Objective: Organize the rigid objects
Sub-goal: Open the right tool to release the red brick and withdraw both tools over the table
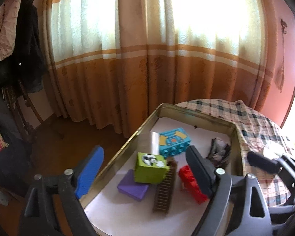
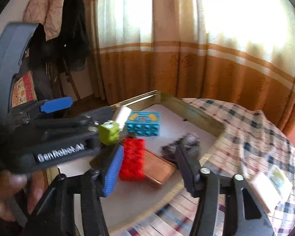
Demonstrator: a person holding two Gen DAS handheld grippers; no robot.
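Note:
A gold tin tray (image 1: 118, 157) lined with white paper holds a blue studded brick (image 1: 175, 141), a white block (image 1: 152, 142), a purple block (image 1: 132, 188), a brown ladder piece (image 1: 165, 188), a red brick (image 1: 192, 184) and a dark grey lump (image 1: 219, 153). My left gripper (image 1: 145, 157) is open wide over the tray. A green cube (image 1: 150, 168) sits tilted between its fingers, touching neither pad; whether it rests on the pieces below I cannot tell. My right gripper (image 2: 149, 149) is open around the red brick (image 2: 132, 159), which lies on a brown board (image 2: 159, 171).
The tray stands at the edge of a round table with a plaid cloth (image 1: 265, 129). A flat card (image 2: 273, 186) lies on the cloth to the right. A hand (image 2: 13, 192) holds the left gripper's handle. Curtains hang behind and a coat rack (image 2: 68, 29) stands far left.

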